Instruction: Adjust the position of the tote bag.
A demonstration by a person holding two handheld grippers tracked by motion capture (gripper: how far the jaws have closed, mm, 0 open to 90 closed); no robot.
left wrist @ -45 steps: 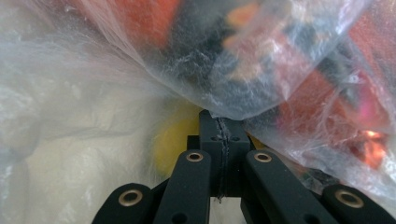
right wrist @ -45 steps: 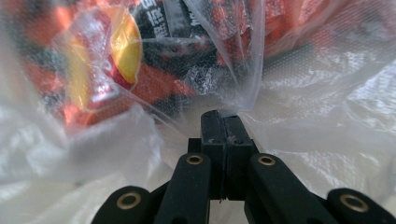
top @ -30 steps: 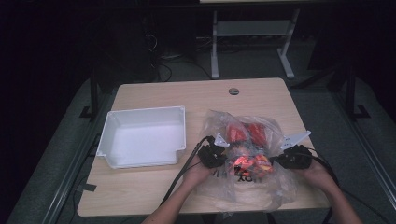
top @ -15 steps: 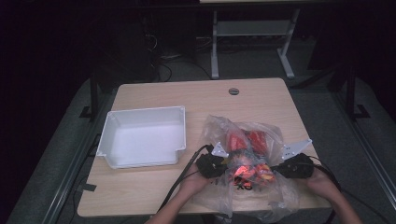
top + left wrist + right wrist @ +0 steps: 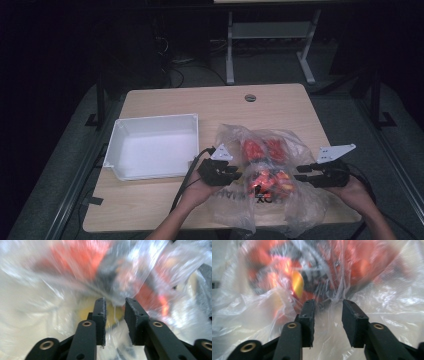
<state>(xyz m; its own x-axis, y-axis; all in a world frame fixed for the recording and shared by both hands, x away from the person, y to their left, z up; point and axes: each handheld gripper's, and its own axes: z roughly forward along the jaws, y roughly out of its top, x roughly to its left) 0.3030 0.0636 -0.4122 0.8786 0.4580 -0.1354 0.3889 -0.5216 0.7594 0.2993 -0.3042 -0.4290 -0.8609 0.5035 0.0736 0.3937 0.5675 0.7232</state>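
Flanking the bag (image 5: 267,175) at lower right of the high view, left gripper (image 5: 235,175) and right gripper (image 5: 300,176) had just been opening; jaws stood apart, loose film between, gripping nothing.

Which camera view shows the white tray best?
The high view: the white tray lies whole on the table, left of the clear bag, with its rim and inside plain. Both gripper views look into the bag's plastic and orange contents, so they tell nothing about the tray.

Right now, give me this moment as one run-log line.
left hand-held gripper: jaws just opened, off bag | right hand-held gripper: jaws just opened, off bag | clear plastic bag of red-orange items: on table | white tray: empty
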